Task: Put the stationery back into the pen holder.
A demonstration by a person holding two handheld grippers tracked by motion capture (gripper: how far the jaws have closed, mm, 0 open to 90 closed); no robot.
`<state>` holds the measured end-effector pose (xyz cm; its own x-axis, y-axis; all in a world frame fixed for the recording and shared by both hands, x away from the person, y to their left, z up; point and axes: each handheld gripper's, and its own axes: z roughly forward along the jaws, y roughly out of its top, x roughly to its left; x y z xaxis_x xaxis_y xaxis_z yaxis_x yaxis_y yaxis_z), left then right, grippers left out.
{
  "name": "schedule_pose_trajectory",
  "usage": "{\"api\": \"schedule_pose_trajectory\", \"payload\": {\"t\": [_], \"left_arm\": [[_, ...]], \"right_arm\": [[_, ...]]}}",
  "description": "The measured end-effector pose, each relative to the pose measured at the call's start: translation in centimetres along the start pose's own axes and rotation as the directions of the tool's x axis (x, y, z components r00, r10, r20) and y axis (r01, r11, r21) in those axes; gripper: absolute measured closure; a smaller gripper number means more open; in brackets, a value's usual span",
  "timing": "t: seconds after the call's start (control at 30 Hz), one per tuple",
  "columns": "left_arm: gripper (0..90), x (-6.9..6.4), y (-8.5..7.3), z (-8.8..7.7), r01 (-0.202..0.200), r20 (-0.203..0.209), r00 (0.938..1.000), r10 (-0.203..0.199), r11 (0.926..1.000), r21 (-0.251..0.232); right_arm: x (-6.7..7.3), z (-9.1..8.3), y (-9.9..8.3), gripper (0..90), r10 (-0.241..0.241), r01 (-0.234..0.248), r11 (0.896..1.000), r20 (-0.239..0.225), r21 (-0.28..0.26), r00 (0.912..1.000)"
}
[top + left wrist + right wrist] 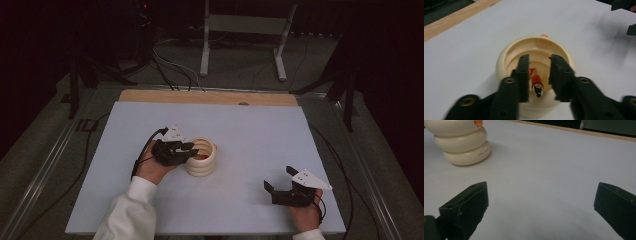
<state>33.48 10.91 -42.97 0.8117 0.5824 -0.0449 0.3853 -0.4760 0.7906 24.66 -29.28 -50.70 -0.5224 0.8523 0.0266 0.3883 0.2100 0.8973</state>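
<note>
**Jaws parted over ribbed pot; pen inside, unclamped**

Jaws, left gripper (538,75): apart, poised over the mouth of the cream pot, one on each side of the pen, with a visible gap between each pad and the pen's barrel. Nothing pressed between them. In the high view the left gripper (187,148) sits at the pot's left rim, held by the person's left hand (150,167), white sleeve (131,210) running to the bottom edge.

Jaws, right gripper (540,205): wide apart, bare table surface between them, nothing held. In the high view the right gripper (279,180) rests low near the table's front right, well apart from the pot, with the right hand (306,214) behind it and the grey three-cornered plate on top.

Item 1, cream pot (534,47): round, three stacked bulging rings, open at the top, standing upright on the table slightly left of centre (201,158). Seen from the side in the right gripper view (461,142), small print on the lowest ring, too small to read. A small orange tab (478,122) projects from the upper ring on the side away from the left gripper.

Item 2, pen (536,83): orange-red barrel, black and white tip toward the camera, standing tilted inside the pot, lower end down in the well.

Item 3, table (260,135): pale blue-white top, wooden strip (210,96) along the far edge.

Item 4, surroundings: dark floor, loose cables (172,70) and a grey metal stand (245,30) beyond the far edge.
</note>
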Motion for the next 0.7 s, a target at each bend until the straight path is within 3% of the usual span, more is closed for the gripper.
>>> {"api": "schedule_pose_trajectory", "payload": {"t": [0.2, 0.37, 0.7], "left_arm": [[43.1, -0.1, 0.0, 0.0, 0.012, -0.012, 0.9999, -0.012, 0.9999, -0.007], [29.3, 0.0, 0.0, -0.3, 0.028, -0.05, 0.9983, -0.031, 0.9987, -0.043], [7.6, 0.7, -0.4, -1.8, 0.081, -0.123, 0.9878, -0.095, 0.9896, -0.119]], "right_arm": [[0.0, 0.0, 0.0, 0.1, 0.002, -0.002, 1.0, 0.001, 0.0, 1.0], [0.0, 0.0, 0.0, 0.1, 0.001, -0.001, 1.0, 0.0, 0.0, 1.0], [0.0, 0.0, 0.0, 0.1, 0.0, 0.0, 1.0, 0.001, 0.0, 1.0]]}}
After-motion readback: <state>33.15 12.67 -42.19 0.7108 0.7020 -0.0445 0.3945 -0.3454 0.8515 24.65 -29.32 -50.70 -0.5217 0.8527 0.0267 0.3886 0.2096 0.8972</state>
